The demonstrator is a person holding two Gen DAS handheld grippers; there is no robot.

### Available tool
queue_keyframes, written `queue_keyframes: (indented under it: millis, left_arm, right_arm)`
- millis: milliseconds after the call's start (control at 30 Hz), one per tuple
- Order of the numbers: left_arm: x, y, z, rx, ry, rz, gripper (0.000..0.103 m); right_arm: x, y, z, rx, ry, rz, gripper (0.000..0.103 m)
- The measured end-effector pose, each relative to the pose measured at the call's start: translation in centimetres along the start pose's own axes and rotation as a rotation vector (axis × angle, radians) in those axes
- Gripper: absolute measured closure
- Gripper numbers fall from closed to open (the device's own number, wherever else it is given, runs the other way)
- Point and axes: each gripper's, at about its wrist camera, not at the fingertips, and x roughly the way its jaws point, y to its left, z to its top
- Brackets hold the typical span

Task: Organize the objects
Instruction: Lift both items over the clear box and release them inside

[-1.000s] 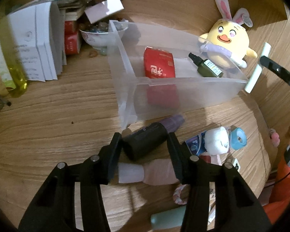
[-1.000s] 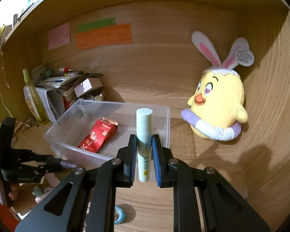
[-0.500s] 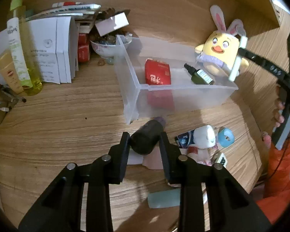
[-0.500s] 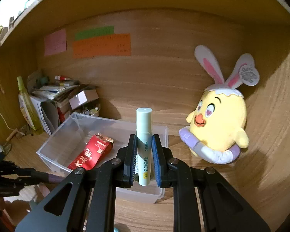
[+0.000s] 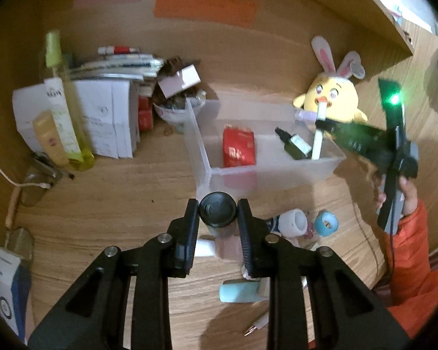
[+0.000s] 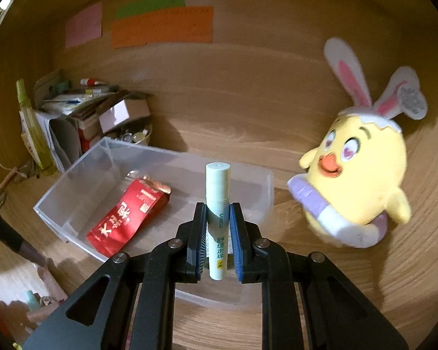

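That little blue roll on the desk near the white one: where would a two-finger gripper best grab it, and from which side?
Probably from above, pinching the blue roll across its outer wall. It lies on the desk with its hole facing sideways, so the rounded sides are free, though the white roll sits close on one side.

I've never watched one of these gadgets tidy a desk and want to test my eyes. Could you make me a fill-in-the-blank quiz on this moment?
1. The right gripper holds a pale green ____ upright.
2. The packet lying in the clear bin is ____ in colour.
3. The left gripper has a ____ bottle between its closing jaws.
4. The yellow chick toy wears pink and white ____ ears.

Missing words: tube; red; black; bunny
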Motion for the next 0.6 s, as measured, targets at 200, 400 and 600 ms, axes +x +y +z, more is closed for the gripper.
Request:
queue_keyframes:
  millis: [200, 400, 600]
  left_arm:
    - [-1.4, -0.4, 2.2, 0.003, -0.071, 0.006, 0.078]
    - [-1.7, -1.1, 5.2, 0.002, -0.139, -0.011, 0.078]
    - [-0.1, -1.6, 7.6, 0.006, -0.159, -0.023, 0.078]
  right_arm:
    - [1.2, 0.7, -0.4, -0.022, 0.031, 0.027, 0.089]
    - [2.6, 1.9, -0.6, -0.058, 0.068, 0.059, 0.089]
    - [4.2, 3.0, -0.7, -0.069, 0.105, 0.092, 0.089]
